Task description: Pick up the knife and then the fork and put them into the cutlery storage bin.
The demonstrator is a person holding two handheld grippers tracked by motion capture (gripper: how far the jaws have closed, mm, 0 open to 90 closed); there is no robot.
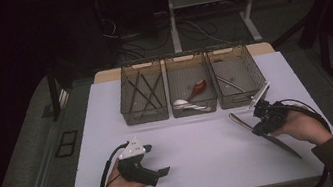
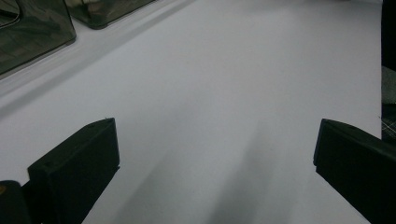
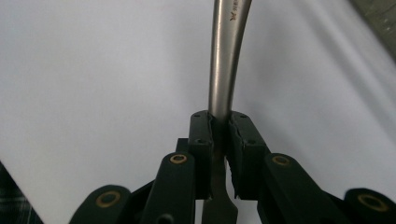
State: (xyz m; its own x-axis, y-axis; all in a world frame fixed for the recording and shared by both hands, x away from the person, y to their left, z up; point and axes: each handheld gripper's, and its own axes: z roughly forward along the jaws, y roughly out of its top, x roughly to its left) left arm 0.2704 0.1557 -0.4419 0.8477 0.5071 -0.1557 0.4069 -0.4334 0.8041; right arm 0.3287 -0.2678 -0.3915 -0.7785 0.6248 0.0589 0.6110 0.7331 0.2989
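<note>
a metal utensil handle (image 3: pixel 224 70) is clamped between the closed jaws of the right gripper (image 3: pixel 219 135), near the right edge of the white table (image 1: pixel 204 153). the utensil (image 1: pixel 261 131) is seen just in front of the right-hand basket (image 1: pixel 233 75). the left gripper (image 1: pixel 152 159) is held near the front left corner, jaws wide apart, with nothing between them.

Left gripper (image 1: pixel 157 159) low at 7 o'clock, jaws spread wide, pointing toward 3 o'clock, left hand (image 1: pixel 118 184) gripping from behind. Right gripper (image 1: pixel 255 122) at 4 o'clock, jaws clamped together, right hand (image 1: pixel 301 128) behind it, forearm entering from 5 o'clock
</note>
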